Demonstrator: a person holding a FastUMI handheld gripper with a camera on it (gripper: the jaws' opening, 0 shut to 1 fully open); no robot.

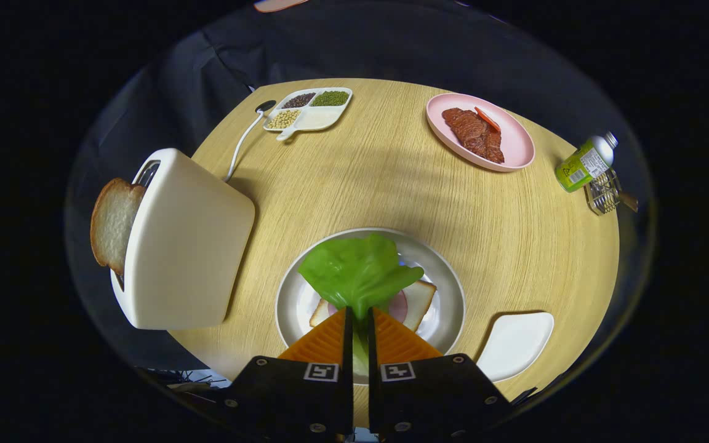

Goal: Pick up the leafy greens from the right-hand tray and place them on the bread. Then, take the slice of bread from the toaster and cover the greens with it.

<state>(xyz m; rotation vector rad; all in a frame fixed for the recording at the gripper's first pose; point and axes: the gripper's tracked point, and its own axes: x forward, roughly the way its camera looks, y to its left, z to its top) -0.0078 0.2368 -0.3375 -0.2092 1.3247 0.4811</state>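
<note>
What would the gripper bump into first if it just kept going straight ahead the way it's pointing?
Probably the bread on the grey plate. The gripper is shut on the leafy greens, which hang over that bread; depth is hard to judge.

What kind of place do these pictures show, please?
Probably a staged kitchen table in a recording booth: a round wooden table with a toaster holding bread, a plate, and dark cloth behind. The gripper is shut on the leafy greens.

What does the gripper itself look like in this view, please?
The gripper has two wedge-shaped fingers with ridged faces, tapering to the tips. Each sits on a black block carrying a square black-and-white marker and several round screws.
</note>
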